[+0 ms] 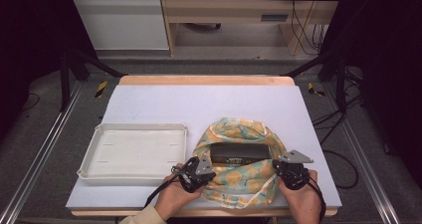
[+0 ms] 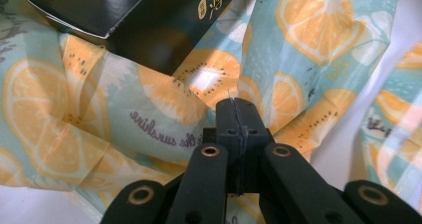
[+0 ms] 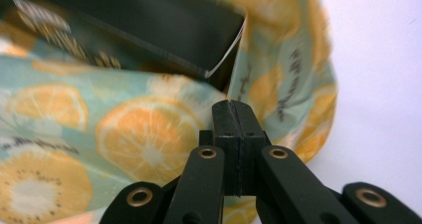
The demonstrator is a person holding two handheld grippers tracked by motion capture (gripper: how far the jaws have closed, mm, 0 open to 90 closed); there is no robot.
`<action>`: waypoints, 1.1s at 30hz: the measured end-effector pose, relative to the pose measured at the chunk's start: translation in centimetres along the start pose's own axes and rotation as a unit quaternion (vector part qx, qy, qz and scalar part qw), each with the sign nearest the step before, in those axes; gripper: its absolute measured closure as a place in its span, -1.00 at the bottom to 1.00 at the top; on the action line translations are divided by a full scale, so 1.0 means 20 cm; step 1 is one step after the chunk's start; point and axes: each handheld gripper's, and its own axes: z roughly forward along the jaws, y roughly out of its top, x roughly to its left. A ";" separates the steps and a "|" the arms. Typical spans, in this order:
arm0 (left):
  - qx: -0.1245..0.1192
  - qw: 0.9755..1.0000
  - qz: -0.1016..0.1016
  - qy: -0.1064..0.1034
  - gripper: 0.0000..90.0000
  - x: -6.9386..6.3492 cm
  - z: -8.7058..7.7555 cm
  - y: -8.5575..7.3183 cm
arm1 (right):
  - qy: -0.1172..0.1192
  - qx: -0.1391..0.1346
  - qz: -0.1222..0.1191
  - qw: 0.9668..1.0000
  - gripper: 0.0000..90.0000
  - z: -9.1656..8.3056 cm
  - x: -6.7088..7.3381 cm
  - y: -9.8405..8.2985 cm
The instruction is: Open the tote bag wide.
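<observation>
Black box [image 1: 238, 153] lies long-axis crosswise on the fruit-print cloth [image 1: 249, 184], just beyond and between both clenched hand-held grippers: left [image 1: 205, 168], right [image 1: 276, 165], each pinching the cloth's near edge.

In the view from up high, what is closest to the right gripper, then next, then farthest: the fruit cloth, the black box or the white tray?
From the right gripper:
1. Fruit cloth: right beside it, at its left.
2. Black box: on the cloth, a bit farther left and back.
3. White tray: farthest, on the table's left side.
</observation>
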 end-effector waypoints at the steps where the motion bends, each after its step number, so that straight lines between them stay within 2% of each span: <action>1: 0.000 1.000 0.001 0.001 1.00 0.00 0.00 0.00 | 0.003 0.010 -0.001 1.000 1.00 0.02 0.00 0.00; 6: -0.006 1.000 -0.004 0.002 1.00 0.01 -0.02 0.00 | 0.019 0.040 -0.001 0.999 1.00 0.05 -0.01 -0.03; 9: -0.011 1.000 -0.011 0.006 1.00 0.03 -0.03 0.00 | 0.021 0.055 -0.007 0.998 1.00 0.07 -0.01 -0.04; 15: -0.007 1.000 -0.008 0.012 1.00 0.04 -0.03 -0.01 | 0.020 0.059 -0.017 0.998 1.00 0.06 -0.01 -0.04; 19: -0.005 1.000 -0.007 0.013 1.00 0.04 -0.02 -0.01 | 0.024 0.029 -0.021 0.999 1.00 0.00 -0.01 0.00; 21: -0.005 1.000 -0.009 0.014 1.00 0.04 -0.02 -0.01 | 0.027 -0.002 -0.025 0.999 1.00 -0.05 -0.02 0.02; 23: -0.004 1.000 -0.008 0.013 1.00 0.03 -0.02 -0.01 | 0.036 -0.033 -0.036 0.998 1.00 -0.10 -0.03 0.06; 26: -0.002 1.000 -0.006 0.010 1.00 0.03 -0.01 -0.01 | 0.031 -0.068 -0.055 0.996 1.00 -0.14 -0.04 0.15; 27: -0.001 1.000 -0.006 0.011 1.00 0.03 -0.01 -0.01 | 0.036 -0.078 -0.058 0.995 1.00 -0.13 -0.04 0.18; 29: -0.002 1.000 -0.009 0.010 1.00 0.03 -0.01 -0.01 | 0.045 -0.083 -0.081 0.992 1.00 -0.08 -0.05 0.24; 33: -0.001 1.000 -0.011 0.008 1.00 0.04 -0.01 -0.01 | 0.064 -0.078 -0.086 0.991 1.00 0.09 -0.09 0.33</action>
